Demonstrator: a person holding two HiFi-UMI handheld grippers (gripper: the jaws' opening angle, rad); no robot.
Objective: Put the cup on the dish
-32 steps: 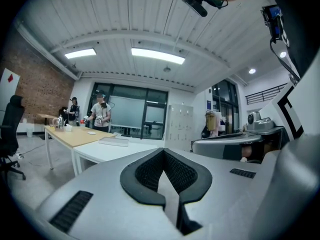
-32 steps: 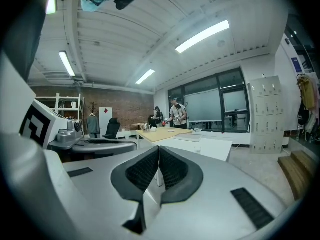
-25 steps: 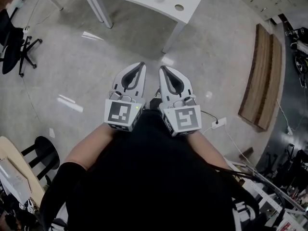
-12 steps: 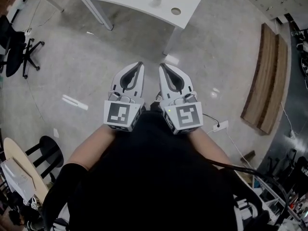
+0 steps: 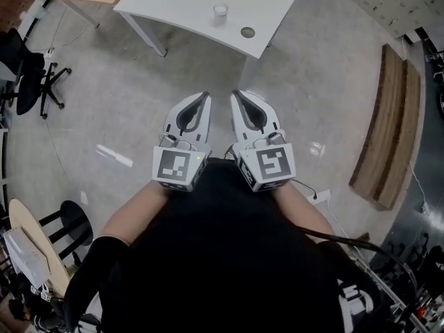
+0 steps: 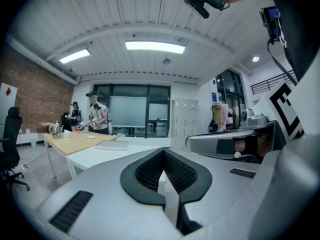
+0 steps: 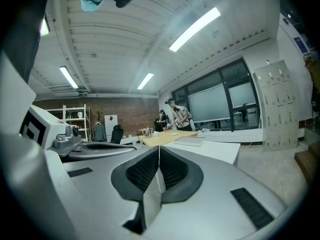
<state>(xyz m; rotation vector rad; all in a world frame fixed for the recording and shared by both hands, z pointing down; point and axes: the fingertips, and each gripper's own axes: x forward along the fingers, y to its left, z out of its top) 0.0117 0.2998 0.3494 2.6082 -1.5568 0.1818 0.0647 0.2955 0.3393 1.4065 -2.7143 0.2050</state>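
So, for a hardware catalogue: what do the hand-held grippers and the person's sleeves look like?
The left hand-held gripper and right hand-held gripper have pale grey curved shells, black ribbed pads, a cube with black-and-white square markers each. Black short-sleeved top.

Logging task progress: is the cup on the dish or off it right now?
Off. The cup stands on the white table, clearly apart from the dish, which lies nearer the table's edge.

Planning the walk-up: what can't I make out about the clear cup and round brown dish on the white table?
Clear cup: head view, too small to tell if empty.
Round brown dish: head view, too small to judge depth.
Gripper views: neither shows; left gripper and right gripper fill the lower frames.
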